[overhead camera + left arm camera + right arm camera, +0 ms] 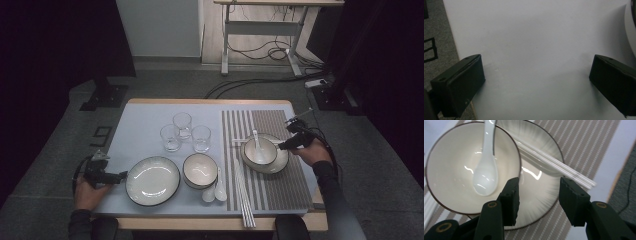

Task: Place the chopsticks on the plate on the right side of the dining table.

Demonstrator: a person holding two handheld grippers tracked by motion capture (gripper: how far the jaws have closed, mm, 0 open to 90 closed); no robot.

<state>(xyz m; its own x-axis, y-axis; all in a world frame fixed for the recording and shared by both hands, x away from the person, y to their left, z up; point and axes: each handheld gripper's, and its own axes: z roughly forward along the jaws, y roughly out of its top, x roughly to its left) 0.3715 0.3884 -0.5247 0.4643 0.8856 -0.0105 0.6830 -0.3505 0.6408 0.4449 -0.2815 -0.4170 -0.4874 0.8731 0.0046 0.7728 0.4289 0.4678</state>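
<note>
On the striped placemat (280, 192) at the right stands a white dark-rimmed plate (279, 165) bearing a bowl (260, 152). A white ceramic spoon (485, 175) lies in the bowl (451, 170). A pair of white chopsticks (554, 165) rests across the plate (541, 137). My right gripper (539, 186) hovers open just above the plate's near rim, beside the bowl, with nothing between its pads; in the high view the right gripper (284, 146) comes in from the plate's right. My left gripper (536, 72) is open over bare table at the left edge.
Left of the mat are a large plate (152, 181), a stack of bowls (200, 171), two spoons (215, 191) and three glasses (184, 131). A bundle of chopsticks (243, 197) lies along the mat's left side and overhangs the front edge. The left gripper (121, 176) points at the large plate.
</note>
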